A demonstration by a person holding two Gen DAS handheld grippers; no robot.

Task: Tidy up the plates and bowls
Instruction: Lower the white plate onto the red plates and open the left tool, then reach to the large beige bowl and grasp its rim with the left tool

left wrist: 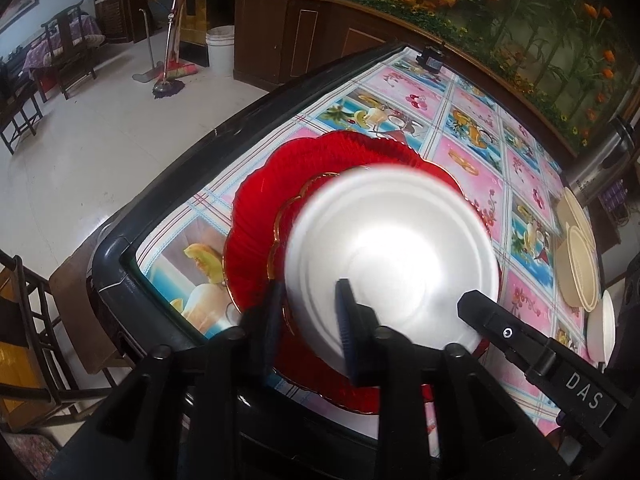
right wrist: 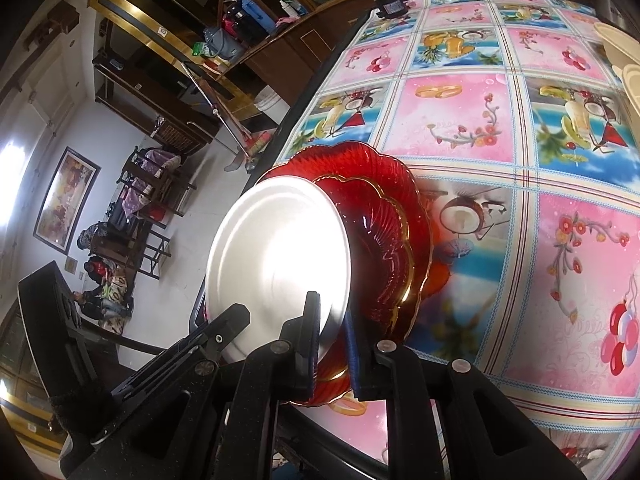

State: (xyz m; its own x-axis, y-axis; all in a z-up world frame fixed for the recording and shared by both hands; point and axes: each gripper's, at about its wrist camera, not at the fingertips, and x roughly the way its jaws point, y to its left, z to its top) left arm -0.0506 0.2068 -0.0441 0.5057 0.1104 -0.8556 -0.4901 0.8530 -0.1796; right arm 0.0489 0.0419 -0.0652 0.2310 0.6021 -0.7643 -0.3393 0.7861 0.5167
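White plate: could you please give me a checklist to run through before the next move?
1. Right gripper shut on the white plate rim: ok.
2. Left gripper fingers loose around the rim: ok.
3. White plate flat on the red plates: not ok, tilted.
4. Red plates fully on the table: cannot tell.
5. Beige bowls clear of the stack: ok.
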